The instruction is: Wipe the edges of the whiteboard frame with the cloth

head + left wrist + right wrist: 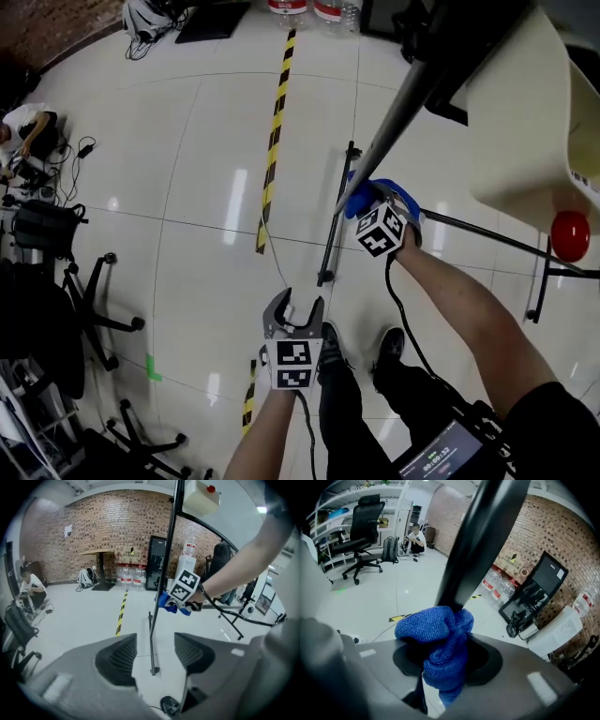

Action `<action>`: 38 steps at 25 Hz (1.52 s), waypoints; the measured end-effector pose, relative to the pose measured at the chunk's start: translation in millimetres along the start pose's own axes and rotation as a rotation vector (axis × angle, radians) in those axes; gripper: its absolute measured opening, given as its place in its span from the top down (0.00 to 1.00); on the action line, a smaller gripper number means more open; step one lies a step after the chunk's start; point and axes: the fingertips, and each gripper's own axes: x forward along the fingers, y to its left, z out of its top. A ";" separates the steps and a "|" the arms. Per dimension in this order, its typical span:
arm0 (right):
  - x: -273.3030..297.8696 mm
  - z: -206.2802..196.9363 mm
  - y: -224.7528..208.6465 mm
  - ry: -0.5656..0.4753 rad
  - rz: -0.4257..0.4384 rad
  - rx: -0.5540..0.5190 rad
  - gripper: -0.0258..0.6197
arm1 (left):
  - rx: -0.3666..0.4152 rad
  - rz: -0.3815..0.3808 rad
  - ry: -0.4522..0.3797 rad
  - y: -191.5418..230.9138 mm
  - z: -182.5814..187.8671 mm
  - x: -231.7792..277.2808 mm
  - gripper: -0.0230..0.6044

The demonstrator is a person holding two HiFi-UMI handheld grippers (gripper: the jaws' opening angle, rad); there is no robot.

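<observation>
Right hand-held gripper point(448, 657) — cloth point(433, 631) between jaws

The cloth point(440, 644) sits bunched between the jaws of the right gripper point(364, 202), pressed against the whiteboard frame edge point(394, 103); the left gripper point(295, 307) hangs lower and to its left, apart from the frame, jaws parted on nothing; floor tape point(274, 131) runs left of the stand foot point(336, 211); office chairs point(94, 300) stand far left.

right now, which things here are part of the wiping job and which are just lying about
In the job: blue cloth, whiteboard frame, right gripper.
Lying about: office chair, water bottles, striped floor tape, backpack.
</observation>
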 end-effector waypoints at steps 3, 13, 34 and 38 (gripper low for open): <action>-4.5 1.5 1.1 -0.053 0.126 0.027 0.70 | 0.000 -0.043 -0.032 -12.4 19.3 11.6 0.56; -52.8 32.3 70.7 -0.200 0.526 0.154 0.71 | 0.084 -0.125 -0.073 -7.6 63.9 18.8 0.56; -179.5 120.3 101.4 -0.245 1.286 0.705 0.40 | 0.560 -0.313 -0.178 -28.2 104.2 53.0 0.62; -179.8 122.6 76.0 -0.326 1.211 0.768 0.39 | 0.239 -0.368 -0.148 -17.4 99.0 63.4 0.74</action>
